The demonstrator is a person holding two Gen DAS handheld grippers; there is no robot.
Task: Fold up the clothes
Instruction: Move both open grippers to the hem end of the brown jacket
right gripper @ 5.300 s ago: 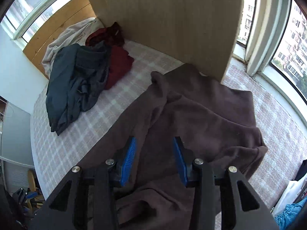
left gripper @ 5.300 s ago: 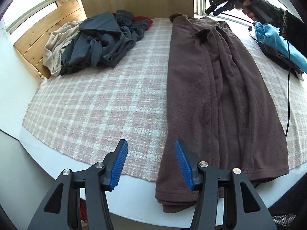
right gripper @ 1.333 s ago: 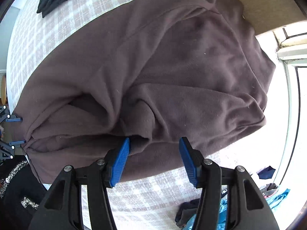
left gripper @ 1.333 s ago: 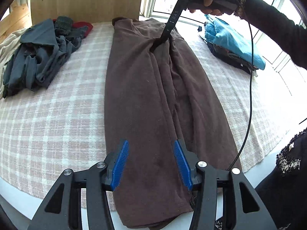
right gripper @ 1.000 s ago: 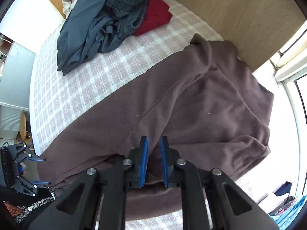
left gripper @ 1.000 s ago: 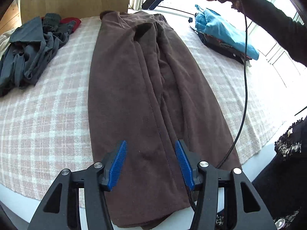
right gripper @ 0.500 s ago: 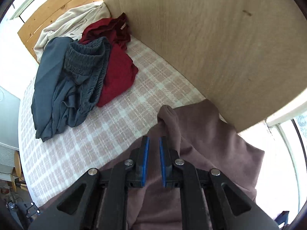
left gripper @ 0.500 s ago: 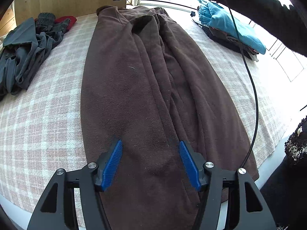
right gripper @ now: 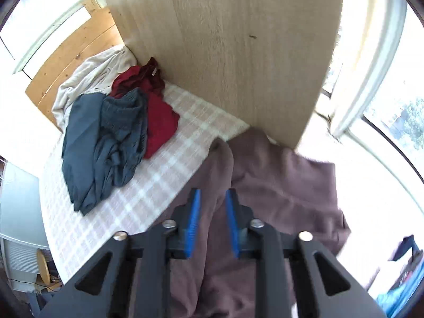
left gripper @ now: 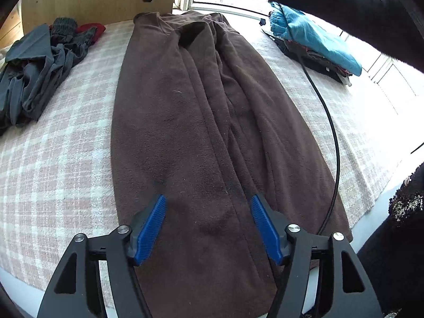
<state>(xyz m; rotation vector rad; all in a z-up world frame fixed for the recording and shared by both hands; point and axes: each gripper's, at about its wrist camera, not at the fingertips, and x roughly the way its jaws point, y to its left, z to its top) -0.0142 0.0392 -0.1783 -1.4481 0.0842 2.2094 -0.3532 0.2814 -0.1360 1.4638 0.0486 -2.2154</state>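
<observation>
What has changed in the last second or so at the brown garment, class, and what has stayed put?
The right gripper, clamped shut a second ago, has lifted off the brown garment and its jaws have just been opening, with nothing pinched between them. The left gripper has moved closer over the garment's near end, still open. The pile of dark clothes and the blue folded stack lie unmoved.

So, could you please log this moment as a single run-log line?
stage: mid-fold | brown garment: lengthwise on checked cloth | left gripper: open above hem | right gripper: just opening, fabric between jaws unpinched
</observation>
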